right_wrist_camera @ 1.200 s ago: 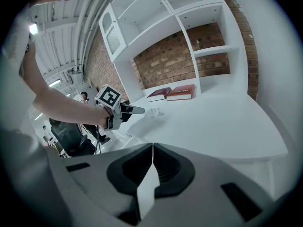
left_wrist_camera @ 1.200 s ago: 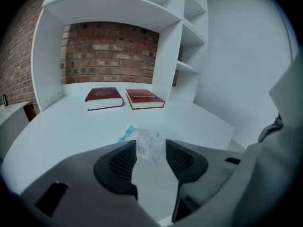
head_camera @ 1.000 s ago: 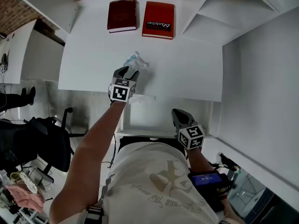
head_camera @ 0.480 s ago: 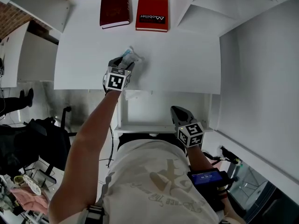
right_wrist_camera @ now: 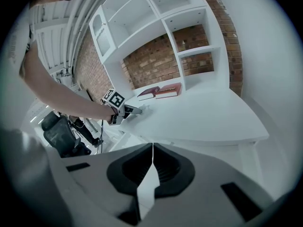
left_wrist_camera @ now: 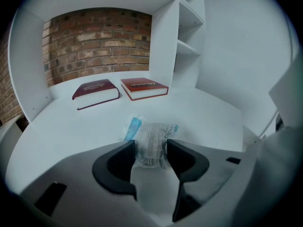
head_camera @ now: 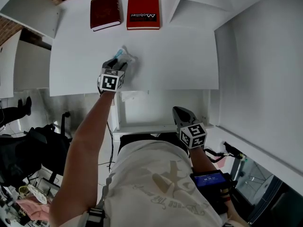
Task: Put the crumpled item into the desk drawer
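**Item — crumpled item** [left_wrist_camera: 150, 141]: a clear plastic packet with a blue end strip, lying flat on the white counter [head_camera: 180, 56]. It is sitting left of the middle, nearer the near edge than the far one, and well apart from the two books along the far edge.

**Handling, as I am judging it:** light, soft and thin, probably slick. It should crush rather than resist, so nothing fragile. I am taking it across its bunched middle, where there is the most bulk. A flat corner would likely slide out.

**Left gripper** [left_wrist_camera: 150, 156]: I am holding it pitched down with its jaws wide and the packet between them. They have just been closing a little. The packet's sides are meeting the pads, but I am seeing no squeeze yet.

**Right gripper** [right_wrist_camera: 152, 148]: I am keeping it closed and empty, low by my body, below the near edge.

**Views:**
- The left gripper view is giving me the packet's print and its fit between the jaws.
- The head view [head_camera: 124, 55] is showing it only as a pale scrap. It is also showing a white ledge [head_camera: 161, 126] under the near edge — possibly the drawer, though I cannot tell.
- The right gripper view is showing my left arm side-on.
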`<state>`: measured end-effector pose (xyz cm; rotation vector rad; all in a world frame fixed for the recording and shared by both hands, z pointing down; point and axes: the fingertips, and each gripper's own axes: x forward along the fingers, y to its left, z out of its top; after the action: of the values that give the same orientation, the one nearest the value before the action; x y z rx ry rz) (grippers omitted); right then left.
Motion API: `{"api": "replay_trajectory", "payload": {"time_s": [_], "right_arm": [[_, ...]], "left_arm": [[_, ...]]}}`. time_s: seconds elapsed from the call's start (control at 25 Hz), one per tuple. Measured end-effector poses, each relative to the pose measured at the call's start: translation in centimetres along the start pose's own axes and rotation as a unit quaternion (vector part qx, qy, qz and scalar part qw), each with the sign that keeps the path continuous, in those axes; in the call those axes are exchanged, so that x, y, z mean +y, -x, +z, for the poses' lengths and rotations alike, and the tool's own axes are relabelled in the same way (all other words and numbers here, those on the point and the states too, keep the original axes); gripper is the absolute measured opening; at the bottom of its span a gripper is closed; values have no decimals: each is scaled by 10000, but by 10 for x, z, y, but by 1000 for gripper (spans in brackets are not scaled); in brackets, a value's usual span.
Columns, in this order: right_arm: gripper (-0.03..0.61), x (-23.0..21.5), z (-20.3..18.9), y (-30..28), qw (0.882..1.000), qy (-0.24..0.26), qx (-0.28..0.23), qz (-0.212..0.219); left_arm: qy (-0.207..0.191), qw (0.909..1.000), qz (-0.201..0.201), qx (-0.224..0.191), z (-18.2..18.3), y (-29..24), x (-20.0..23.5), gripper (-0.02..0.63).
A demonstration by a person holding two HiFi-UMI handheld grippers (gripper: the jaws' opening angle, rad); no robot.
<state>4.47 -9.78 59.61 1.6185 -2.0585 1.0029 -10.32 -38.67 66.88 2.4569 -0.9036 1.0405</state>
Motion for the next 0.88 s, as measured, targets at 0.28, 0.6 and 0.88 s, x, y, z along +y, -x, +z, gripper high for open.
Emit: {"api": "replay_trajectory", "payload": {"time_s": [0.28,0.6,0.88], "right_arm": [[23,-4,-5,2,10000,-69,21,-27],[23,3,-6,-4,10000,-14,35,50],[23,2,-7,-2,10000,-17,25,54]], "left_arm": [[-201,9997,45,154,-3,-2,-1,209],[-162,9998,50,119,-4,2,-1,183],[-91,9998,-160,-115,-2,19,-27,155]]}}
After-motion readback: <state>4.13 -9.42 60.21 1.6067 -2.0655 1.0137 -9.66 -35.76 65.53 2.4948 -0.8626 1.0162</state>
